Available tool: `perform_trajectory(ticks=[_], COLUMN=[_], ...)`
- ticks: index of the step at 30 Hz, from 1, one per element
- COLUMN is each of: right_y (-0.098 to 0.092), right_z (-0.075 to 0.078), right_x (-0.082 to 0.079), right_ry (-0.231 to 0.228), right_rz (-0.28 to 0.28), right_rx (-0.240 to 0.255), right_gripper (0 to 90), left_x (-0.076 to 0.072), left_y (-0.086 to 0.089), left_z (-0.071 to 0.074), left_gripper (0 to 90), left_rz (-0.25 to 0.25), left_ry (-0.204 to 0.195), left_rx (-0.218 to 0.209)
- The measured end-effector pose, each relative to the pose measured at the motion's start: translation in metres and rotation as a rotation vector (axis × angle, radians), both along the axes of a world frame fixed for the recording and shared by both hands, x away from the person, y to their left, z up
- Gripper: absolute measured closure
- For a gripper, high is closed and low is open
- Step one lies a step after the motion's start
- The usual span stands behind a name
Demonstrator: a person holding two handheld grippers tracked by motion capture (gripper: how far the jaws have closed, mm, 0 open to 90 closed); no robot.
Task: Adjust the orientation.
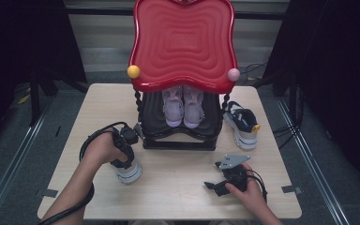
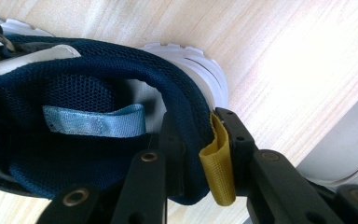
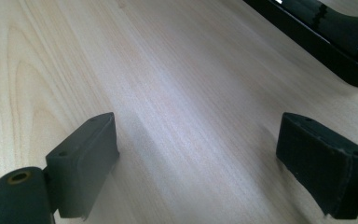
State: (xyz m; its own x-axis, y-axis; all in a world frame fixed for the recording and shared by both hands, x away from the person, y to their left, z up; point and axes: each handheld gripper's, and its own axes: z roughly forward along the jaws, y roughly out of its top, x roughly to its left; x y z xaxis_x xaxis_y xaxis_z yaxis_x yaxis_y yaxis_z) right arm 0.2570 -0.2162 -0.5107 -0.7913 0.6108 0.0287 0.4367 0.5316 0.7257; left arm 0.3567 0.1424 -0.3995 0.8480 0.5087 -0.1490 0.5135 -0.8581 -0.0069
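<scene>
While the shoe (image 2: 98,116) sits on the counter (image 1: 178,187) in front of the rack (image 1: 178,136), the left gripper (image 2: 198,140) pinches its heel. The jaws press on the soft blue collar by the yellow loop (image 2: 219,168). I think the shoe is light and bendy, with a firm white sole, so the heel is a good spot to hold. The right gripper (image 3: 198,158) rests low over bare wood, jaws spread wide, holding nothing.

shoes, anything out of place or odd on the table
Yes. The pink pair sits on the rack, but the navy pair is split: one shoe stands right of the rack, the other is off left, heel clamped in the left gripper.
</scene>
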Motion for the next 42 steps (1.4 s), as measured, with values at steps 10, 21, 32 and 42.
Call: perform_trajectory(ticks=[10,21,32,42], right_y=[0.0,0.0,0.0,0.0], right_z=[0.0,0.0,0.0,0.0], right_x=[0.0,0.0,0.0,0.0], right_ry=[0.0,0.0,0.0,0.0], right_rz=[0.0,0.0,0.0,0.0], right_rx=[0.0,0.0,0.0,0.0], right_gripper=[11.8,11.8,11.8,11.8], left_x=[0.001,0.002,-0.001,-0.003], left_y=[0.002,0.001,0.005,0.012], left_z=[0.0,0.0,0.005,0.024], left_gripper=[73.2,75.0,75.3,75.6], left_rz=[0.039,0.033,0.017,-0.002], left_ry=[0.004,0.034,0.043,0.055], left_rx=[-0.02,-0.007,0.006,0.006])
